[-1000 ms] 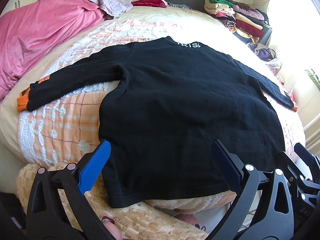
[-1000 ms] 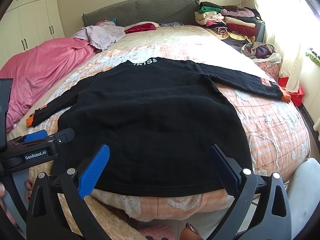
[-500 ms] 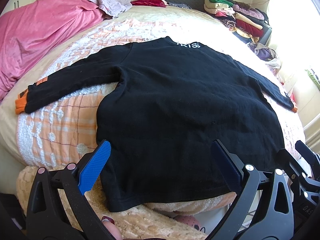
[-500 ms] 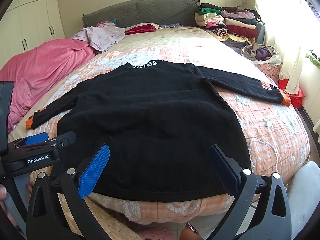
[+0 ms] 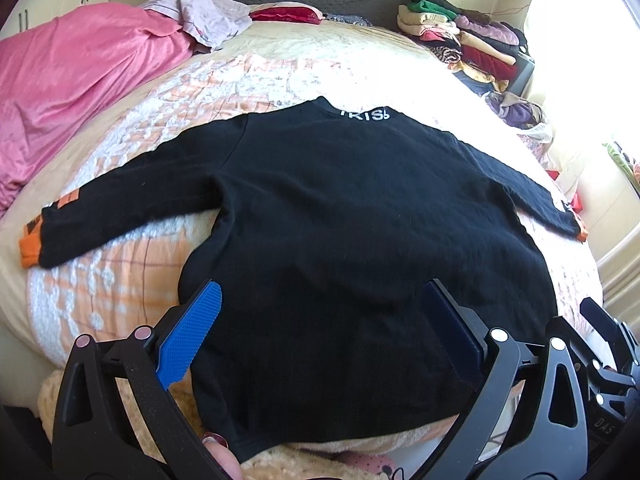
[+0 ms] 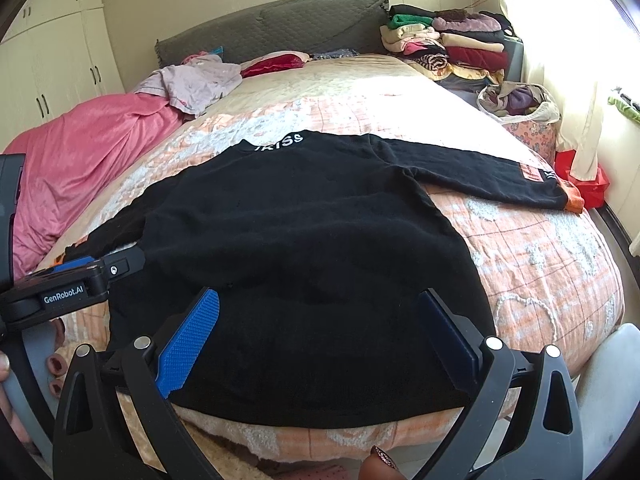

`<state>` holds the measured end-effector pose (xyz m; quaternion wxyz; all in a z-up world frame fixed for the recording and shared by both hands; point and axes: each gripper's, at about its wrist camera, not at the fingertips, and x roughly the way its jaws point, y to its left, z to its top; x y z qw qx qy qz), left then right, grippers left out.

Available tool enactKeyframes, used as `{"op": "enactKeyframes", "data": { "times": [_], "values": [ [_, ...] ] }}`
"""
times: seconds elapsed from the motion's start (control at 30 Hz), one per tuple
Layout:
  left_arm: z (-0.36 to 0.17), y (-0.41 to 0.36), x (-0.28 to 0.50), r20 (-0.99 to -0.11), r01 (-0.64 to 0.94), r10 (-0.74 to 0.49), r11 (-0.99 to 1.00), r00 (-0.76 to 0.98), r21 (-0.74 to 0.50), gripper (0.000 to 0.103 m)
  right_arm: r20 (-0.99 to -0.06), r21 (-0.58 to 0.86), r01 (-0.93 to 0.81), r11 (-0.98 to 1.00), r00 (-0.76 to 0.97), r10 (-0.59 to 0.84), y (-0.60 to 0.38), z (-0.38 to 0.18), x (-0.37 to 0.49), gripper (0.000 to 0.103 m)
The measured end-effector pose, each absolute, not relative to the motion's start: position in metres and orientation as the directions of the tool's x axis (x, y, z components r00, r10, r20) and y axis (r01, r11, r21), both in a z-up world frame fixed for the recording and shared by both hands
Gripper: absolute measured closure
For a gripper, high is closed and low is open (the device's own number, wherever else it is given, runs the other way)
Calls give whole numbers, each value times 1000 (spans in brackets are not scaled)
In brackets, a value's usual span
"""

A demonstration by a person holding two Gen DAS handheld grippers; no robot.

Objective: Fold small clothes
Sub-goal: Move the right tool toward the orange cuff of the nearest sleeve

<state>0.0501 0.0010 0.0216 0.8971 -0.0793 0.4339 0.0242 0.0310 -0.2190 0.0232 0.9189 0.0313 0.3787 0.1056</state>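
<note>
A black long-sleeved sweater [image 5: 340, 216] with white neck lettering and orange cuffs lies flat, back up, on the bed, both sleeves spread out. It also shows in the right wrist view [image 6: 304, 240]. My left gripper [image 5: 320, 320] is open and empty, hovering over the sweater's lower hem near its left side. My right gripper [image 6: 316, 324] is open and empty above the hem toward the right side. The left gripper [image 6: 100, 268] shows at the left edge of the right wrist view, and the right gripper's fingers [image 5: 600, 316] show at the right edge of the left wrist view.
The bed has an orange and white quilt [image 6: 540, 248]. A pink blanket [image 5: 80, 76] lies at the left. Loose clothes [image 6: 192, 80] lie by the grey headboard [image 6: 280, 24]. A stack of folded clothes [image 6: 448, 48] and a bag of clothes [image 6: 516, 100] stand at the right.
Both grippers have moved a little forward and upward over the sweater's hem. The sweater has not moved. Both stay open.
</note>
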Motion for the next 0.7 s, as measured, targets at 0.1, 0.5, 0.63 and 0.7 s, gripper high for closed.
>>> {"op": "enactKeyframes", "data": {
  "times": [0.1,0.5,0.63,0.7],
  "values": [
    [24,2,58,-784,-111,-32,985,620,-129,9,-688,150,-164,975,691,222,-221,25,36,4],
    [30,0,90,-795,-83,-67,986,603,-146,9,-682,187,-126,974,698,221,-229,32,63,4],
    [37,0,102,-789,-70,-82,985,609,-157,9,-681,199,-108,974,699,217,-234,34,72,4],
    [40,0,109,-787,-66,-85,985,612,-158,9,-682,195,-95,976,702,204,-237,35,77,4]
  ]
}}
